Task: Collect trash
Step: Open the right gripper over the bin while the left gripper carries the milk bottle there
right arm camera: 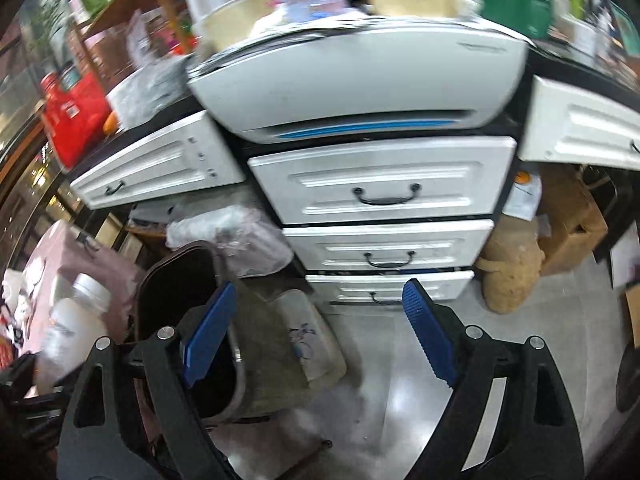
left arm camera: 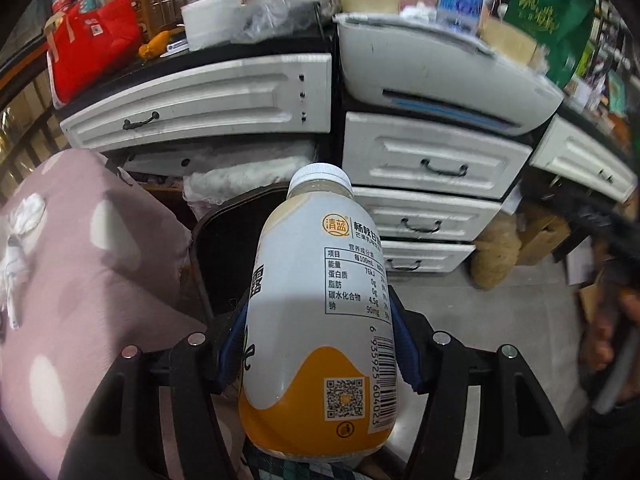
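**Now the bottle hangs just short of the bin**

Plainly, the left gripper (left arm camera: 320, 344) is pinching a white-and-orange drink bottle (left arm camera: 320, 312) by its lower body, blue pads pressed on either side. The bottle's long axis runs away from the camera, white cap toward the middle of the frame, base toward the lower edge. Directly behind and to the left of the cap in the left wrist view sits the dark trash bin (left arm camera: 224, 256), its mouth open upward; the bottle overlaps its right rim in the picture, so the bin lies just ahead and slightly left of the gripper. I judge the coming move to be a short carry forward and left until the bottle is over the opening, then a release.

The right gripper (right arm camera: 320, 332) is spread wide with nothing between its pads; no earlier picture shows how it got there. In its view the same bin (right arm camera: 180, 280) is at lower left, the held bottle (right arm camera: 76, 320) blurred at the far left edge. The bin's interior is dark; I cannot tell what is in it. A pink spotted cloth (left arm camera: 80, 240) lies left of the bin, white drawers (left arm camera: 432, 164) behind it.
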Demonstrator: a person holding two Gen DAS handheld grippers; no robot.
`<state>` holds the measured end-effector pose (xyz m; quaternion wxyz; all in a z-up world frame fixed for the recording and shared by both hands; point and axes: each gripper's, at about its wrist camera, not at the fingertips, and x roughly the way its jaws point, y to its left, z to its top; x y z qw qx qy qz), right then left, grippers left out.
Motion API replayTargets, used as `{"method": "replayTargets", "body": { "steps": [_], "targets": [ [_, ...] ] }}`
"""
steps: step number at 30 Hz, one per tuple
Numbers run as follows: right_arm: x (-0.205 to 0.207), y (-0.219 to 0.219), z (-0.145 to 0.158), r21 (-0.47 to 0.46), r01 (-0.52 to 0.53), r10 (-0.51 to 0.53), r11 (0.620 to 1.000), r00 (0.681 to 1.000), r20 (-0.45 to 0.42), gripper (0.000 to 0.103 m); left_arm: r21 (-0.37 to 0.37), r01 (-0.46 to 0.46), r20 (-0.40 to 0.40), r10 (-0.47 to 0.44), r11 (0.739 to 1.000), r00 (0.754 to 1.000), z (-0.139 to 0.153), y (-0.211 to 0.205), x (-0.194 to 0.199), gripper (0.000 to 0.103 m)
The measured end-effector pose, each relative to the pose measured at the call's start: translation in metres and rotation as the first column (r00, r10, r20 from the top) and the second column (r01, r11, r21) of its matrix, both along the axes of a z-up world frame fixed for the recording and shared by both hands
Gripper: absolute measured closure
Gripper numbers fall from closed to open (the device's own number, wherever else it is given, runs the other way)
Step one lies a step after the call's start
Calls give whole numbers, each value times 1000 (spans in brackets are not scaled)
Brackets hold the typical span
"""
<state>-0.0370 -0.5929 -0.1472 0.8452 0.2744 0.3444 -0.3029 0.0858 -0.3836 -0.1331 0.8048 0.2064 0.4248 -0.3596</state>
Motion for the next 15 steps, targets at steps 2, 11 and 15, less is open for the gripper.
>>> {"method": "replayTargets", "body": {
  "steps": [2,11,15],
  "targets": [
    [-6,-5,-3,6,12,-12,1000,1000,-2,19,49,-10,6,10,999,1000,-18,-12,2,42],
    [-12,-2,-13,33,-5,5,999,1000,-6,19,231,-120,63,108,966,992,-83,-34,30,42],
    [-9,1,-15,39,-14,15,999,1000,-10,19,287,-141,69,127,947,990,-98,-38,38,42]
  ]
}}
